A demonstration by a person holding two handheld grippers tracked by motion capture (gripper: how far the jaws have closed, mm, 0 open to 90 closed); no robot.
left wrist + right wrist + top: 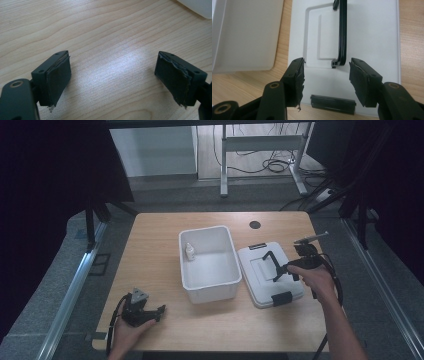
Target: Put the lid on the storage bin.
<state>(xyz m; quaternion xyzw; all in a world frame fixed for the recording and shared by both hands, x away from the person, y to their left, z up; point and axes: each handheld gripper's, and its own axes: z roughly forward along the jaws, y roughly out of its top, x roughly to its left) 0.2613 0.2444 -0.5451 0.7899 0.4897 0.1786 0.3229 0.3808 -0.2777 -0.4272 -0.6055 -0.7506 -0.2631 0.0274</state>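
A white lid (265,285) lies flat on the table to the right of an open white bin (209,287). Its black handle (271,260) stands raised. My right gripper (281,271) is open at the near end of that handle. In the right gripper view the handle (342,32) runs away between the jaws of the gripper (327,71), and a black latch (333,103) sits on the lid's (374,37) near edge. A small white bottle (190,251) stands inside the bin at its left wall. My left gripper (159,314) rests open on the wood at the front left, holding nothing (112,75).
The wooden table (150,250) has a round black cable hole (255,224) at its back edge. The bin's wall (244,32) stands close to the left of the lid. A corner of the bin (197,7) lies ahead of the left gripper. A desk frame and cables are on the floor beyond.
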